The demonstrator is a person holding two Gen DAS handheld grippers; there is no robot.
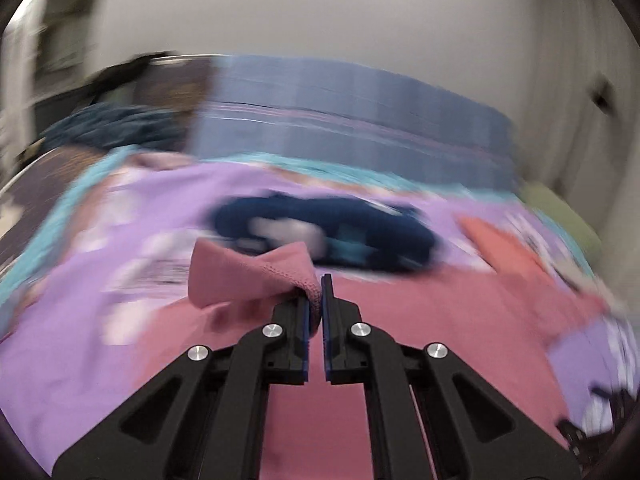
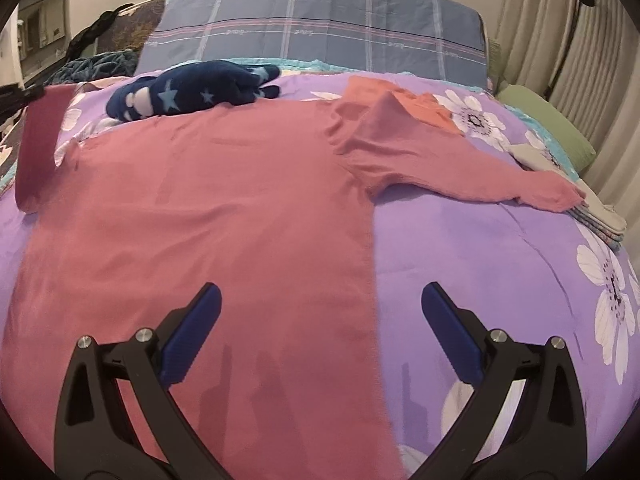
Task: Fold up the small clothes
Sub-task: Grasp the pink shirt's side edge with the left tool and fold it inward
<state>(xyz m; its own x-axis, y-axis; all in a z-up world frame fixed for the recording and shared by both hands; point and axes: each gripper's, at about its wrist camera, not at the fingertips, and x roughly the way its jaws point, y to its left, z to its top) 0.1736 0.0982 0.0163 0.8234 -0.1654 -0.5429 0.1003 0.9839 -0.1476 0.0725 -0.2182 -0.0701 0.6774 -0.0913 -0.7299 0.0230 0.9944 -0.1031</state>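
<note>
A pink long-sleeved top [image 2: 224, 200] lies spread flat on the purple flowered bedspread [image 2: 480, 248]. Its right sleeve [image 2: 460, 168] stretches out to the right. Its left sleeve [image 2: 38, 140] is lifted off the bed at the far left. In the blurred left wrist view my left gripper [image 1: 316, 284] is shut on the cuff of that pink sleeve [image 1: 248, 276], which bunches out to the left of the fingers. My right gripper [image 2: 320, 320] hangs open over the lower right edge of the top, nothing between its blue pads [image 2: 452, 332].
A navy star-patterned garment [image 2: 192, 88] lies beyond the top near the blue plaid pillow [image 2: 312, 28]. An orange garment [image 2: 404, 100] and a stack of folded cloth [image 2: 592, 212] sit at the right. A green cushion [image 2: 548, 128] and curtains [image 2: 560, 40] border the right side.
</note>
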